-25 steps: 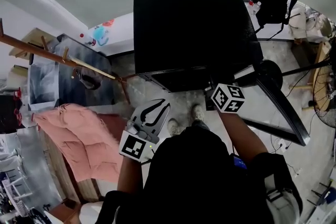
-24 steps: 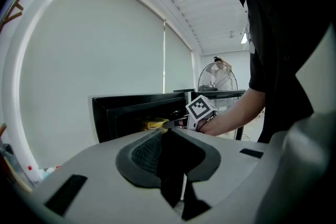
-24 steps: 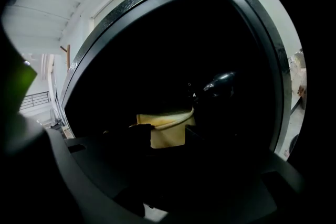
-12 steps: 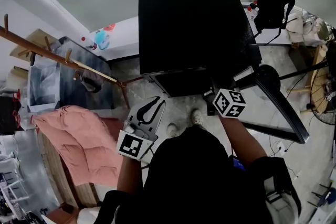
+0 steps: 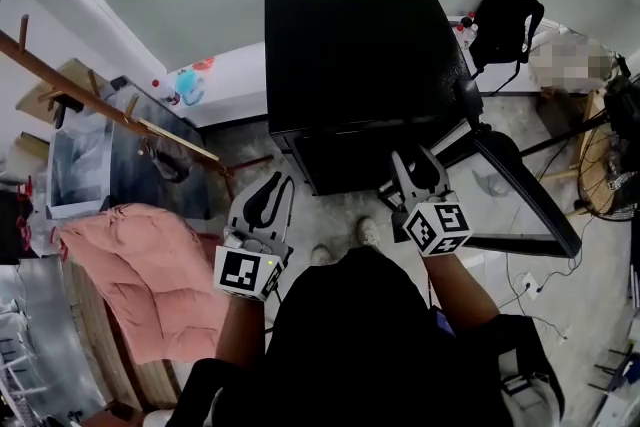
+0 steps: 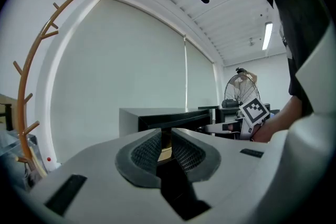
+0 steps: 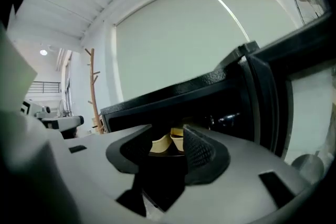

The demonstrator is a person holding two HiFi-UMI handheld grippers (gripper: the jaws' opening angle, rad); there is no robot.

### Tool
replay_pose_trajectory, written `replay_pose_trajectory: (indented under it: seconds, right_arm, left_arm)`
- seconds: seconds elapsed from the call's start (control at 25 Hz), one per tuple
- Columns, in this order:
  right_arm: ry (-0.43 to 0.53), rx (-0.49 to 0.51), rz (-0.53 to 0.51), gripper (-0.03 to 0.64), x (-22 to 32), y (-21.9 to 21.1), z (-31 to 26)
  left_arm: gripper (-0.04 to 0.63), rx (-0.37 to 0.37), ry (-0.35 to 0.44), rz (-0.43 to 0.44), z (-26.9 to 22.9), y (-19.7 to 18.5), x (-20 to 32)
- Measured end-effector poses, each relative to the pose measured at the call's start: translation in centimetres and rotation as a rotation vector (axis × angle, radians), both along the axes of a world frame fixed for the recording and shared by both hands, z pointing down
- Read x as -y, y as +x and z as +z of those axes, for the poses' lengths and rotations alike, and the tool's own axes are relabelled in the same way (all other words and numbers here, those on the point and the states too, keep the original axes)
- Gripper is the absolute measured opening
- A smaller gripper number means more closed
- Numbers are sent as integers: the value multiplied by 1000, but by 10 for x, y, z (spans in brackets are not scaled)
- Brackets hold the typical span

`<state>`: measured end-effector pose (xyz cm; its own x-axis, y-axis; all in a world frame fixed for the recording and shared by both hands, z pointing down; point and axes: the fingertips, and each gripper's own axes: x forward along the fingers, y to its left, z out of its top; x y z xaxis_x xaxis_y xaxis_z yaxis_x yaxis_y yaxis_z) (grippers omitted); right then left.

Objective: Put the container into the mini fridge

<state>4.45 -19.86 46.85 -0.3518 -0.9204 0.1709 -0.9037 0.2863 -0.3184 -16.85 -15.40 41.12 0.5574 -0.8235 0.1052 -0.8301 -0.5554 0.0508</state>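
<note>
Inside the mini fridge (image 5: 350, 45), the container (image 7: 160, 144) seemingly lies crosswise; right gripper (image 5: 415, 163) empty, jaws apart, just narrowing; left gripper (image 5: 272, 183) closed.

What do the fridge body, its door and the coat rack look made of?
Fridge: looks like black painted metal, matte; flat, dull top.
Door: dark frame round a pale see-through pane, probably glass or plastic.
Coat rack: likely wood; smooth orange-brown branching pole.

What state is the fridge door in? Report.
Open: the door stands swung out to the right of the fridge, leaving its dark inside exposed.
</note>
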Motion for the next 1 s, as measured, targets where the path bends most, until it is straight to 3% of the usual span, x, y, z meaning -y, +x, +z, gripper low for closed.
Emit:
replay_pose_trajectory:
  seconds: [0.4,1.0]
  right_arm:
    - [148,16,-13,133,-33,-5,-65]
    - [229,-2,-34,48,-55,-7,-94]
  left_arm:
    - [66,-26,62,-36,-17,-4,-1]
    - [66,-67,61,-50,-26,-8,-7]
